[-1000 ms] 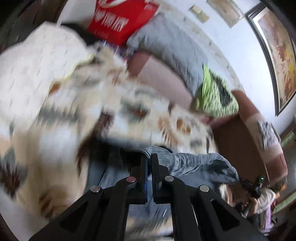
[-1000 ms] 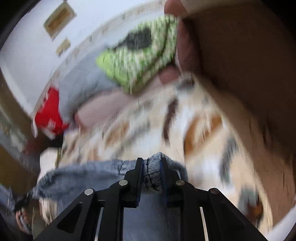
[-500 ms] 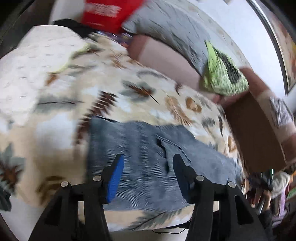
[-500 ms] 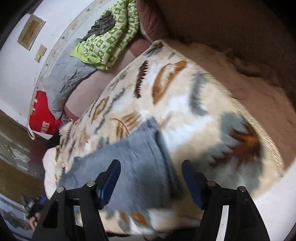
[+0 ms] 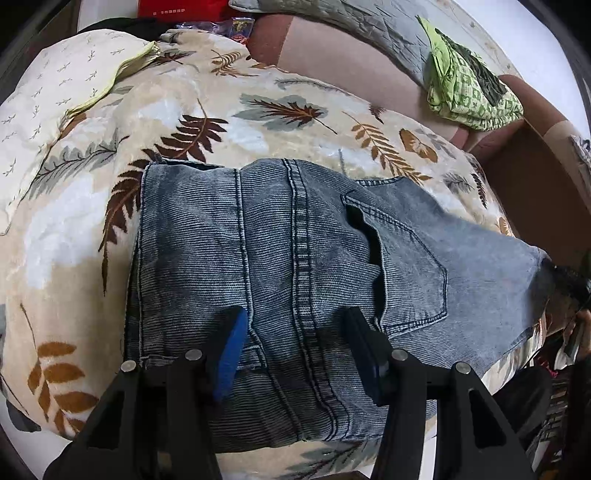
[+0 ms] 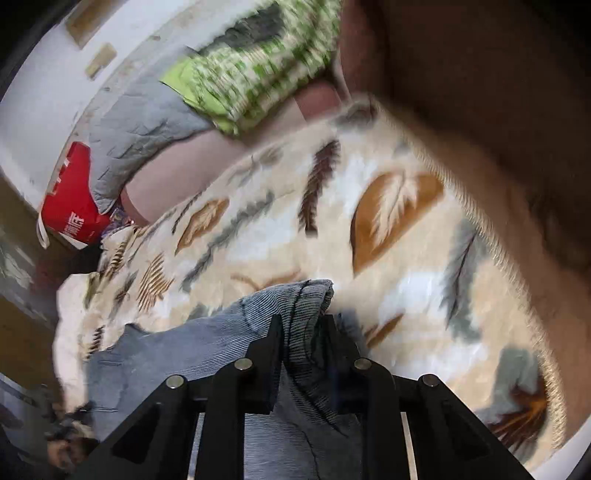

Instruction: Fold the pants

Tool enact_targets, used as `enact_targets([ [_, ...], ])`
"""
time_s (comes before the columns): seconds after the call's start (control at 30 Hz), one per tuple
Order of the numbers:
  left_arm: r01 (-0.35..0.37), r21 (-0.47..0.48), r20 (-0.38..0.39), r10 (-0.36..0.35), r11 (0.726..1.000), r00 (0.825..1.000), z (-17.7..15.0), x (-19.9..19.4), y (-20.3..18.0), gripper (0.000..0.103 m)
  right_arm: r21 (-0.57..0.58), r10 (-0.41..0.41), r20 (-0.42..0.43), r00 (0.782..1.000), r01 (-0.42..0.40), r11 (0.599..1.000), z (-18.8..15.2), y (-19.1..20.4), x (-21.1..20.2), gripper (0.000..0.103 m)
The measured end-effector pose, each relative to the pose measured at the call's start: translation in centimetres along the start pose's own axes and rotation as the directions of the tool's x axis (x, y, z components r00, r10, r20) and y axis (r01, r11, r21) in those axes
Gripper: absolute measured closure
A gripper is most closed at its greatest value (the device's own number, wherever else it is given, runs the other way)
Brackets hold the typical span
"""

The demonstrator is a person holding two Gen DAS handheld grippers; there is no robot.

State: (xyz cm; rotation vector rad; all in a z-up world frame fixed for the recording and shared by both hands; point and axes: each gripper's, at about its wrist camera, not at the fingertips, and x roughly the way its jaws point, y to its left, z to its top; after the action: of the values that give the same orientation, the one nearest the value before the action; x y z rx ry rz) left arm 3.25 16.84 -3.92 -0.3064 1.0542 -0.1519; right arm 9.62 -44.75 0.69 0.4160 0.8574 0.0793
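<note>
Grey-blue denim pants (image 5: 295, 251) lie folded on a leaf-print blanket (image 5: 184, 110), back pocket up. My left gripper (image 5: 295, 325) is open and empty just above the near part of the pants. My right gripper (image 6: 301, 325) is shut on a bunched fold of the pants (image 6: 306, 299), which it holds up off the blanket (image 6: 388, 240). The rest of the pants trail down to the left in the right wrist view.
A green patterned cloth (image 5: 469, 85) and a grey quilt (image 5: 351, 22) lie on the sofa back behind. A red bag (image 6: 74, 206) stands at the far end. A white pillow (image 5: 48, 81) is at the left. The brown sofa arm (image 6: 498, 92) is at the right.
One second ago both grippers held the pants. Both then opened and let go. Now the left stays open over the pants; the right has shut on a fold again.
</note>
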Motion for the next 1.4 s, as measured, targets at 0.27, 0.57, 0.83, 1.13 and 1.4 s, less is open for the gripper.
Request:
enact_targets([
  [0.27, 0.002, 0.01, -0.006, -0.002, 1.0, 1.0, 0.2, 0.1, -0.2, 0.046, 0.164, -0.037, -0.145, 0.989, 0.06, 0.985, -3.2, -4.1, 2.9, 0.035],
  [0.57, 0.005, -0.005, 0.015, -0.005, 1.0, 1.0, 0.0, -0.2, -0.3, 0.042, 0.412, 0.093, -0.072, 0.993, -0.055, 0.91, -8.5, -5.8, -3.6, 0.035],
  [0.83, 0.021, -0.054, 0.052, -0.019, 0.998, 0.998, 0.1, -1.5, -0.3, 0.039, 0.548, 0.139, -0.101, 0.985, -0.061, 0.834, -10.0, -6.0, 0.9, 0.045],
  [1.13, 0.07, -0.131, 0.115, -0.054, 0.989, 0.992, -2.9, -4.5, 0.0, 0.037, 0.525, 0.063, -0.007, 0.998, -0.05, 0.849, -10.7, -4.1, -3.0, 0.092],
  [1.4, 0.052, -0.27, 0.145, -0.012, 0.961, 0.989, -3.8, -5.3, 1.9, 0.037, 0.503, -0.027, -0.047, 0.999, 0.047, 0.863, -11.3, -5.7, -3.2, 0.06],
])
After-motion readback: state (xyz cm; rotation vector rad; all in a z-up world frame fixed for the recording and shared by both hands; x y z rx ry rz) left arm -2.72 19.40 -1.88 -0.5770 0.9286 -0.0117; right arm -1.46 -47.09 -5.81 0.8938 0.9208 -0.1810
